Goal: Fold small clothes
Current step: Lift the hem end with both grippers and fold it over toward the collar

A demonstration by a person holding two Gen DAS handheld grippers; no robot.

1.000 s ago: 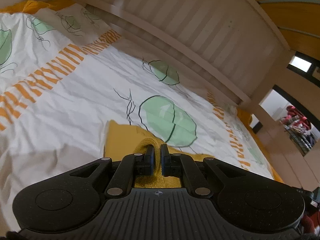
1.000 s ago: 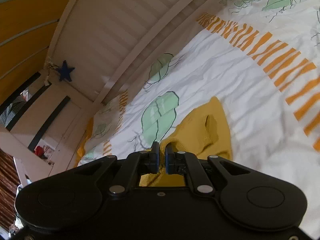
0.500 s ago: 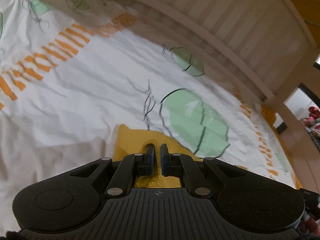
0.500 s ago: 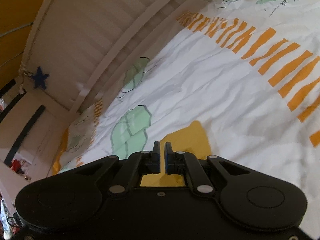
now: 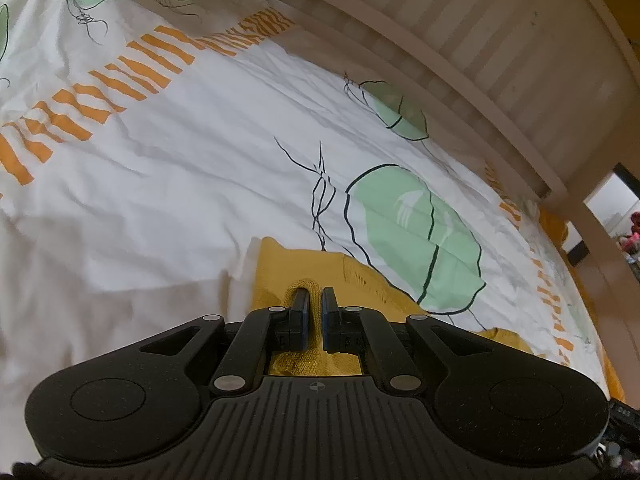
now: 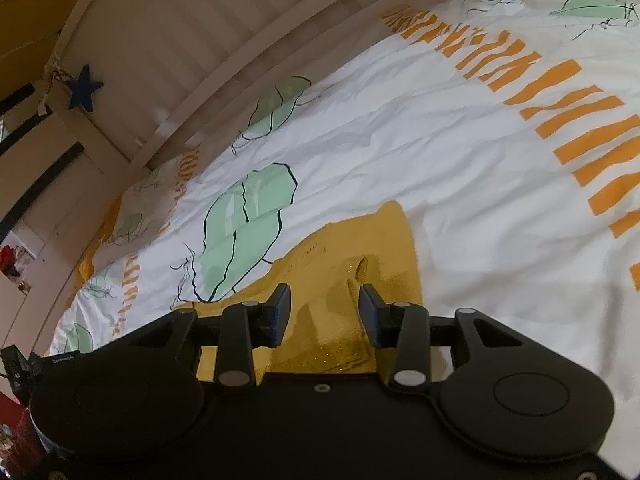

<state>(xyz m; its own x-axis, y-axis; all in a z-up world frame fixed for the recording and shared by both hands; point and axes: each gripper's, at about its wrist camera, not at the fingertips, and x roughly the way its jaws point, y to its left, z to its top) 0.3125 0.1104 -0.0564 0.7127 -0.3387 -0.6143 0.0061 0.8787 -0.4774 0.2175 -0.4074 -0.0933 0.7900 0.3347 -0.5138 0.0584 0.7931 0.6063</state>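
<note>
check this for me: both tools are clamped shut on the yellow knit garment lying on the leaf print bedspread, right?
Only the left tool is shut on the yellow knit garment. The right wrist view shows the right tool opening, pads clear of the fabric lying on the leaf print bedspread.

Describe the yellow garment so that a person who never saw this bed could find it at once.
Start at the white duvet with orange dashes and green leaves. The mustard yellow knitted garment lies flat on it, at the foot of the largest green leaf, nearest the cameras. It is the only plain-coloured, ribbed cloth there; the left tongs pinch a fold of it, while the opening right tongs have cloth lying loose between them.
</note>
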